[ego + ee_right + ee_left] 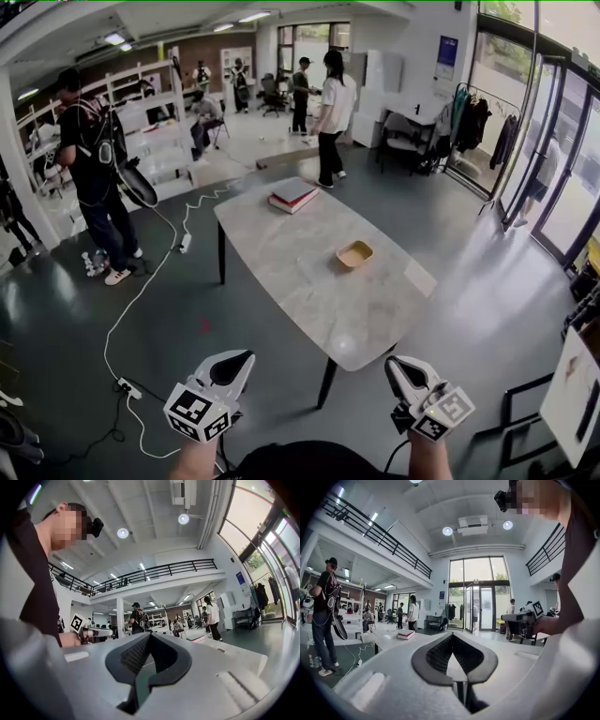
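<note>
Both grippers are held low at the near end of a pale marble-look table [309, 281], pointing towards it and touching nothing. My left gripper [246, 357] is shut, its dark pads meeting at the tip [452, 635] with nothing between them. My right gripper [393, 364] is likewise shut and empty [150, 636]. On the table a shallow yellow dish [354, 253] lies right of centre. A stack of red-and-white books [293, 196] rests at the far end, also visible in the left gripper view as the books [406, 634]. Each gripper view shows the other gripper off to the side.
A person with a backpack [94, 169] stands left of the table. Another in a white shirt [333, 112] stands beyond its far end. A white cable and power strip [127, 386] lie on the floor at left. Glass doors [553, 178] and a clothes rack [473, 122] are at right.
</note>
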`<act>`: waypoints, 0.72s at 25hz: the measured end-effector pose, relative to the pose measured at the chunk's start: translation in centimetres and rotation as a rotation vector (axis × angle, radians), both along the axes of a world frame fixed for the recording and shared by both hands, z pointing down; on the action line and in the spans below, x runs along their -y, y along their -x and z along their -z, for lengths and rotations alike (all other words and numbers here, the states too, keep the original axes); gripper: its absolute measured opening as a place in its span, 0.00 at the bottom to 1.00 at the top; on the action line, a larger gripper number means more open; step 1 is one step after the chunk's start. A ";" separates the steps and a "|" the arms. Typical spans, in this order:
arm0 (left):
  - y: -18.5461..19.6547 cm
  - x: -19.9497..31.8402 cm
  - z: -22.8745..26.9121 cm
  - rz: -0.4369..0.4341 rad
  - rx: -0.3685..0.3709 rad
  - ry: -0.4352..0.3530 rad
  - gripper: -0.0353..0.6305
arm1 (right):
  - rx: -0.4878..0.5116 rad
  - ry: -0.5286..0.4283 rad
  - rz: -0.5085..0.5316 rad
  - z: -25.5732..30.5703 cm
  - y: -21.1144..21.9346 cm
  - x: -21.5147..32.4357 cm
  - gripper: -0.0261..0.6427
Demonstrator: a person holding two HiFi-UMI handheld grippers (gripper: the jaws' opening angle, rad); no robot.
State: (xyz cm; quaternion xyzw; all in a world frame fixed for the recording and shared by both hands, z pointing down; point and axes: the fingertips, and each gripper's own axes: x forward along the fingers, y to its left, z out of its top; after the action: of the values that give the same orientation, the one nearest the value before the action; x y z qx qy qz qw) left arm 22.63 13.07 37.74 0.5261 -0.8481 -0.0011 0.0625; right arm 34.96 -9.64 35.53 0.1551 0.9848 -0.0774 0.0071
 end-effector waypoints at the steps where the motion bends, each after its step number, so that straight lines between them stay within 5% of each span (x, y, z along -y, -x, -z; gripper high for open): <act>1: 0.0 -0.3 -0.1 0.001 0.001 0.002 0.06 | -0.001 0.007 0.006 0.0 0.2 -0.4 0.04; 18: 2.2 -13.2 -3.2 0.151 -0.046 -0.004 0.06 | -0.051 0.088 0.134 -1.5 6.4 -11.2 0.04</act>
State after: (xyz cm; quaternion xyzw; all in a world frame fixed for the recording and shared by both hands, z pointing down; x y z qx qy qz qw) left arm 20.48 26.26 40.96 0.4608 -0.8836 -0.0196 0.0805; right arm 28.59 1.57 37.04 0.2182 0.9678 -0.1247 -0.0165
